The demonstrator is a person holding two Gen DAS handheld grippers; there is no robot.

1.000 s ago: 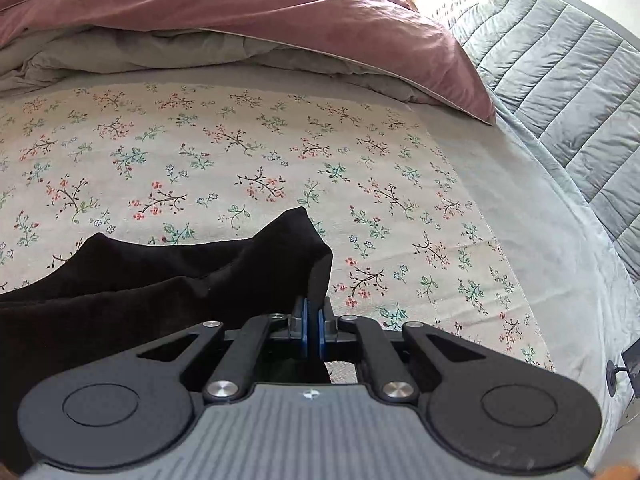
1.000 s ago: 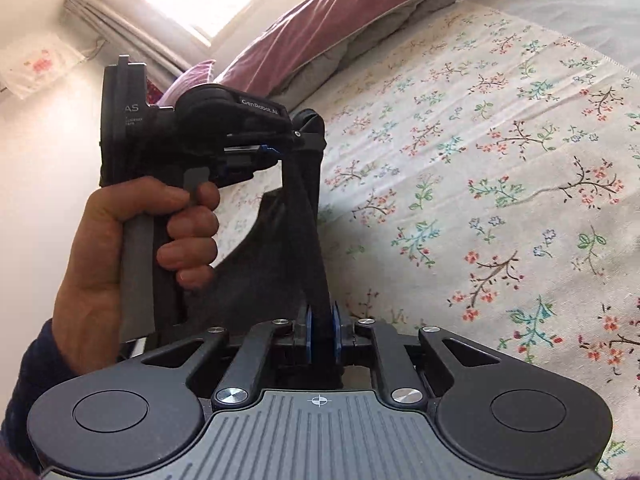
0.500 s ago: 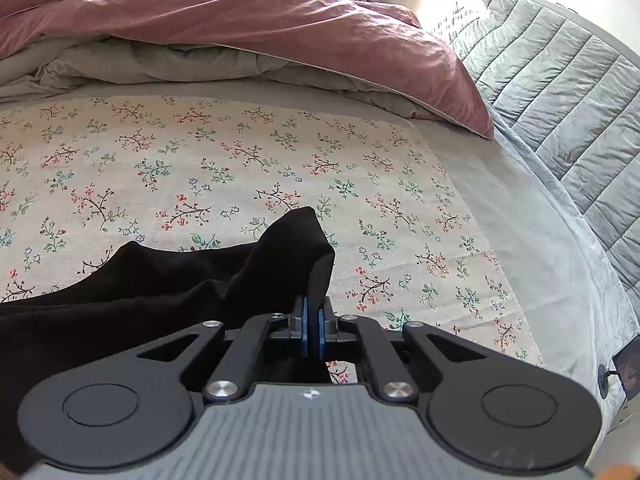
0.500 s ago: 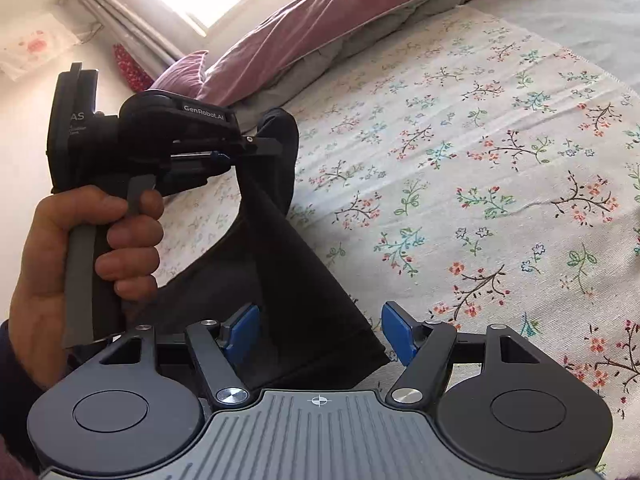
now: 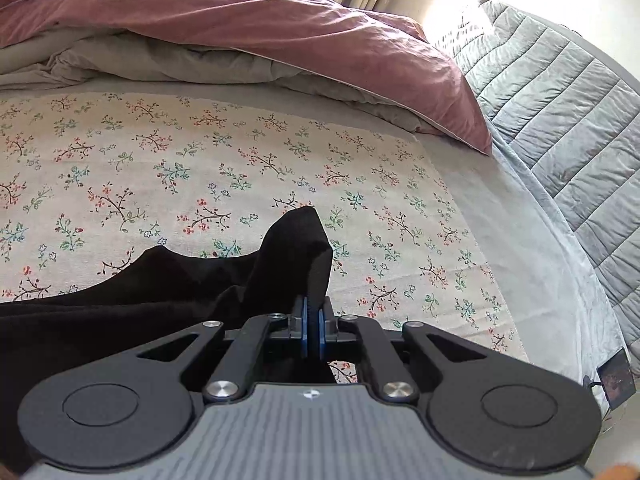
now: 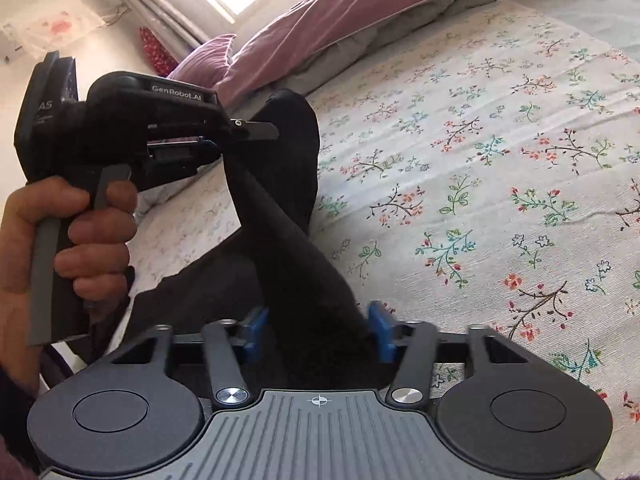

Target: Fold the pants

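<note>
The black pants lie on the floral sheet, one corner lifted. My left gripper is shut on that raised corner. In the right wrist view a hand holds the left gripper, and the pants hang from it in a taut band down to my right gripper. The right jaws are closing with the fabric between them. The blue pads still stand a little off the cloth on both sides.
A pink duvet over grey bedding is bunched along the far side of the bed. A grey quilted cover runs along the right edge. A pink pillow and a window lie beyond the left gripper. The floral sheet spreads to the right.
The right jaws went from shut on the cloth to wide apart, and now stand narrower around it. The left gripper has risen slightly with the pants corner.
</note>
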